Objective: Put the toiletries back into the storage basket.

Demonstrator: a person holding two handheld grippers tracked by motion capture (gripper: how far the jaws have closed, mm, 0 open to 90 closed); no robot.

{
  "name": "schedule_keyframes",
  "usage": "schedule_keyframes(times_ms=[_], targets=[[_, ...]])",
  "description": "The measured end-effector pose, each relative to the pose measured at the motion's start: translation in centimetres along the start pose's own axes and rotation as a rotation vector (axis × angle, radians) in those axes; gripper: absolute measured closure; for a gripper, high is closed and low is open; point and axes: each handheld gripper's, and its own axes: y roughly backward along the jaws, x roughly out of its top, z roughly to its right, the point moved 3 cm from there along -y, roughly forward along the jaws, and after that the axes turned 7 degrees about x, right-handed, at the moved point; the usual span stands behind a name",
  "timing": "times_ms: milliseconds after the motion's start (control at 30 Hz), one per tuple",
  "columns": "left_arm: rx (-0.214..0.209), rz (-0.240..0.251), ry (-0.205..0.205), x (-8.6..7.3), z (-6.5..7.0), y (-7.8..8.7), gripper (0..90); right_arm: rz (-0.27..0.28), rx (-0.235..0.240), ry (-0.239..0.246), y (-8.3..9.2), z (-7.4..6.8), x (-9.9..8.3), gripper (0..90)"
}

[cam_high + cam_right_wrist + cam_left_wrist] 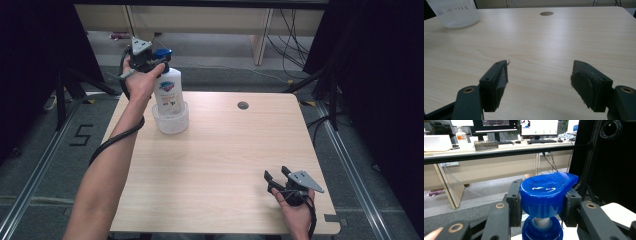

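While the bottle (168, 90) stands in the basket (171, 121), the left hand-held gripper (543, 202) clamps its pump.

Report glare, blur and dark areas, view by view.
High view: dark curtains at both sides, table evenly lit, soft throughout. Left gripper view: white glare streaks on the blue pump head, jaws at the bottom blurred. Right gripper view: pale sheen across the wood, white basket slightly washed out.

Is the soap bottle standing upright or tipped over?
Upright: the soap bottle stands in the white basket, its blue pump head clamped by the left gripper.
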Motion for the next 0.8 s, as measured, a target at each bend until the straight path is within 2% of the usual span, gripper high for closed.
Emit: schedule_keyframes(times_ms=[100,133,367,400,433,500,533,567,600,733,800], targets=[[0.004,-0.009,-0.002,-0.4,-0.1,-0.1,59.3,0.006,-0.005,0.004,-0.1,0.0,0.0,30.2],[0.003,-0.012,-0.001,-0.5,-0.1,-0.2,59.3,0.007,-0.009,-0.028,-0.2,-0.2,-0.1,30.3],[0.009,-0.024,-0.005,-1.3,-0.2,-0.4,59.3,0.008,-0.008,-0.025,-0.2,-0.2,-0.1,30.3],[0.010,-0.026,-0.003,-1.5,-0.2,-0.4,59.3,0.000,0.004,-0.056,0.0,-0.4,-0.1,30.2],[0.008,-0.029,-0.006,-1.6,-0.2,-0.4,59.3,0.011,-0.002,-0.023,-0.2,-0.2,-0.1,30.2],[0.010,-0.034,-0.006,-1.9,-0.2,-0.5,59.3,-0.004,0.000,-0.043,0.0,-0.4,-0.1,30.3],[0.010,-0.037,-0.008,-2.0,-0.2,-0.5,59.3,-0.007,-0.004,-0.038,0.0,-0.3,-0.1,30.3],[0.010,-0.038,-0.006,-2.2,-0.2,-0.6,59.3,0.000,0.008,-0.044,-0.1,-0.4,-0.1,30.3],[0.009,-0.039,-0.007,-2.2,-0.2,-0.6,59.3,0.003,-0.008,0.008,-0.2,0.0,0.0,30.2],[0.005,-0.042,-0.005,-2.7,-0.2,-0.8,59.3,0.000,0.003,-0.002,0.0,-0.1,0.0,30.2],[0.005,-0.041,-0.003,-2.9,-0.3,-0.9,59.3,0.010,-0.002,0.015,-0.2,0.0,0.0,30.3]])
